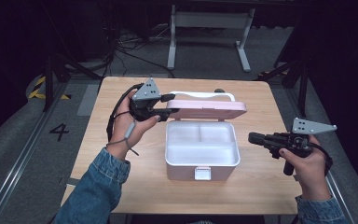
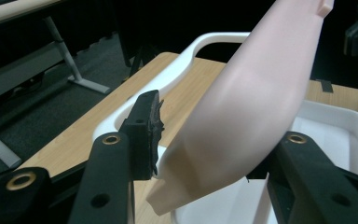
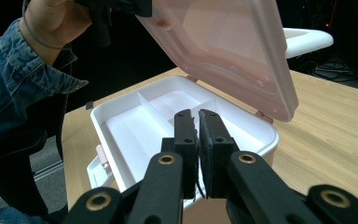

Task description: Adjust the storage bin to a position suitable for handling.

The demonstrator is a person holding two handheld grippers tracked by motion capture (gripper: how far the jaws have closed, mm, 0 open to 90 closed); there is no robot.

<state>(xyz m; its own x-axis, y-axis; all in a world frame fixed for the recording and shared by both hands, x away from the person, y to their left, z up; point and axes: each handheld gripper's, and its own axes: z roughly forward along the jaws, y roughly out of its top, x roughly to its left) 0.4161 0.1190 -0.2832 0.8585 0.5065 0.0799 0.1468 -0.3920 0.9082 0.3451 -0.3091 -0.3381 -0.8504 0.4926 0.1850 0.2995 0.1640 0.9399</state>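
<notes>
A pink box [image 1: 202,151] sits mid-table with its lid [image 1: 207,108] raised on the rear hinges, held near level above the back edge. The left gripper [image 1: 163,113] has the lid's left corner between its jaws; in the left gripper view one pad [image 2: 154,122] stands just off the pink edge, so whether the jaws truly pinch it or merely cradle it cannot be told. The hold appears meant to keep the lid from dropping shut while the white tray [image 1: 202,140] inside, split into compartments, stays reachable. At three o'clock from the box, the right gripper [image 1: 253,137] hovers with jaws closed on nothing, aimed at the tray. The white handle [image 1: 200,94] lies at twelve o'clock behind the lid; the latch [image 1: 203,173] hangs at six o'clock. The overhanging lid is the likely obstacle for any reach into the rear compartments. A metal frame [image 1: 209,28] stands on the floor beyond.
</notes>
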